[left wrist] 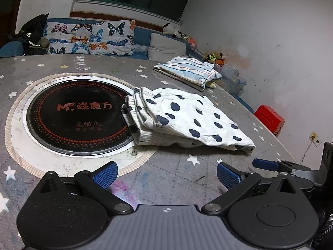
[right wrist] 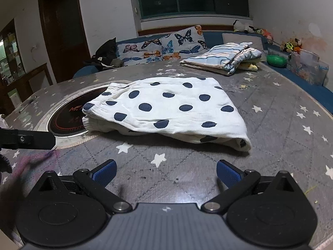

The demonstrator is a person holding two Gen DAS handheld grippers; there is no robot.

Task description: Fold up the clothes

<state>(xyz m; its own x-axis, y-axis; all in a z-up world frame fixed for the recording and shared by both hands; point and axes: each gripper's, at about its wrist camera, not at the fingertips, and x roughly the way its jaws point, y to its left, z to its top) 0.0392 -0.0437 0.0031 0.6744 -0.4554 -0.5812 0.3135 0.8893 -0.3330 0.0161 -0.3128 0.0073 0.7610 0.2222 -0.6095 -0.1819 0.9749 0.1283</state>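
Left wrist view: my left gripper [left wrist: 166,176] hangs just above the table [left wrist: 170,179] with its jaws spread wide and nothing between the blue pads [left wrist: 105,175]. The folded dotted garment [left wrist: 187,118] lies ahead and slightly right of the pads, apart from them, its thick layered edge overlapping the rim of the round hob [left wrist: 79,114] set into the table. A folded striped garment [left wrist: 187,70] lies farther back near the table's far edge. My right gripper [left wrist: 270,165] shows at the lower right margin. Right wrist view: my right gripper [right wrist: 166,174] is likewise released, jaws wide, holding nothing. The dotted garment [right wrist: 166,108] lies directly ahead, flat and clear of the pads [right wrist: 228,176]; its near corner is folded under. The striped garment [right wrist: 222,59] lies beyond it, well apart.
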